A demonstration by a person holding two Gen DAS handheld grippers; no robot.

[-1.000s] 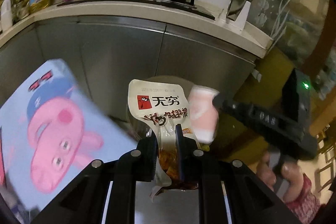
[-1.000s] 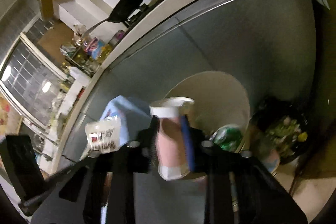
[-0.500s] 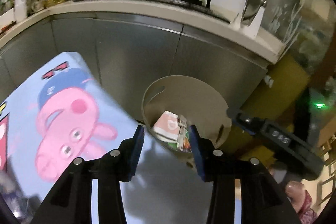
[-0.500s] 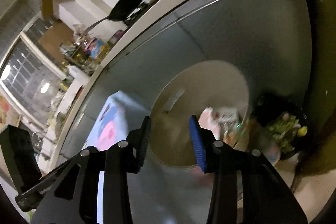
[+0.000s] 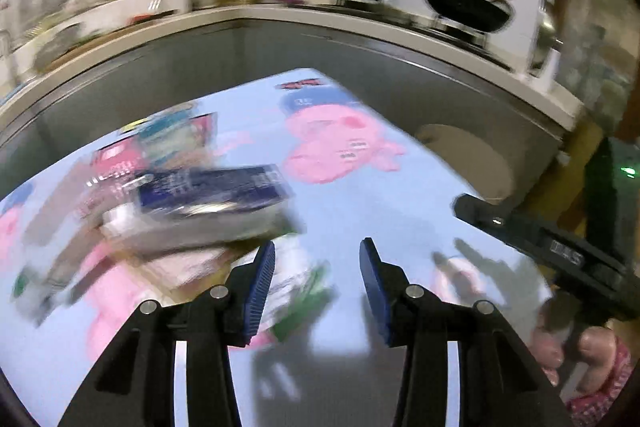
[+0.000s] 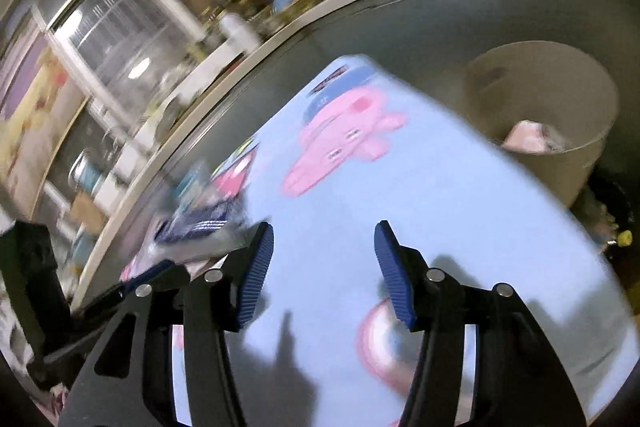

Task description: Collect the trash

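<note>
Trash (image 5: 208,195), a blurred heap of wrappers and packets, lying on light-blue table (image 5: 420,203) printed with pink cartoon pigs, left of centre in left wrist view. Dark-blue packet (image 5: 212,189) on top of heap; green-edged item (image 5: 308,291) just beyond left finger tips, too smeared to identify. Grey cabinet fronts (image 5: 360,67) behind table, pale worktop above carrying two black pans (image 5: 464,7) and bottles.

Beige bin (image 6: 560,115) standing off far right corner of table, against cabinets. Right wrist view alone looking into bin: pink-and-white carton (image 6: 528,137) inside, resting against near wall. Same view alone showing window and shelving at left, plus dark bowl of scraps (image 6: 612,223) on floor beside bin. Left wrist view alone showing heap in full, right gripper body and hand (image 5: 580,351) on its handle at right edge.

Left gripper (image 5: 316,267) spread wide, nothing between blue pads, poised over table just right of heap. Right gripper (image 6: 324,255) likewise spread wide and unladen, over bare blue table surface, heap at its left.
</note>
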